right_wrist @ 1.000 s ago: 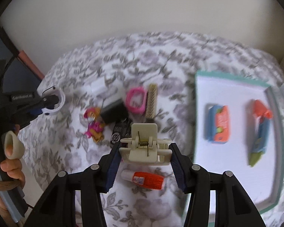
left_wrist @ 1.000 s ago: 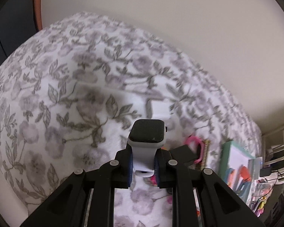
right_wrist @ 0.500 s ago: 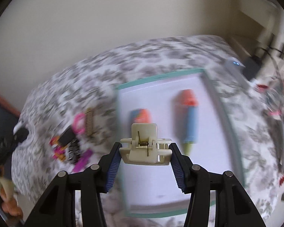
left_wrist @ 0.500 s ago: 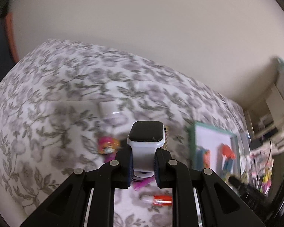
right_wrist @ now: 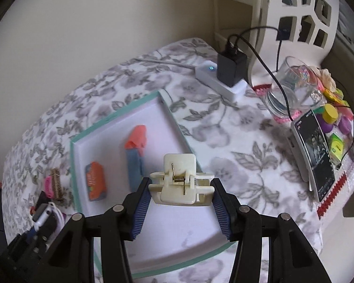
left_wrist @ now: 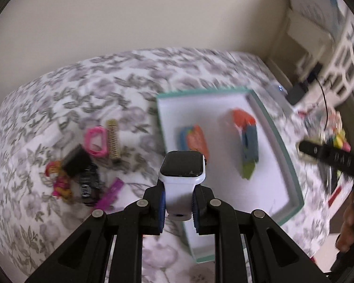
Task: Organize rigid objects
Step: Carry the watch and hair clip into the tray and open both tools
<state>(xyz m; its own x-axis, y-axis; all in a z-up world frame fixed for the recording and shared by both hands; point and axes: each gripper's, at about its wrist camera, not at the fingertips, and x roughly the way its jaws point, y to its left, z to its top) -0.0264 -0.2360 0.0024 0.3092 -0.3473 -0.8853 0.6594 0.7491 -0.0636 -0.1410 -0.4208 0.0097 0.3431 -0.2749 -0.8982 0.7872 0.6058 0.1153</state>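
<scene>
Above the tray [right_wrist: 120, 120], your right gripper [right_wrist: 180, 194] jaws clamp a cream clip [right_wrist: 179, 179]. Your left gripper [left_wrist: 178, 201] jaws pinch a white smartwatch [left_wrist: 182, 173].

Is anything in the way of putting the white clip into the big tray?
Nothing visible blocks it. The clip hangs over the tray in the right hand-held gripper. An orange pack and a blue-and-orange toy lie farther back, with bare floor below.

Wall [right_wrist: 101, 28]: plain cream.
Surface: floral cloth [right_wrist: 236, 146], grey on white.
Furniture: white lattice shelf [right_wrist: 302, 16], right of the wall.
</scene>
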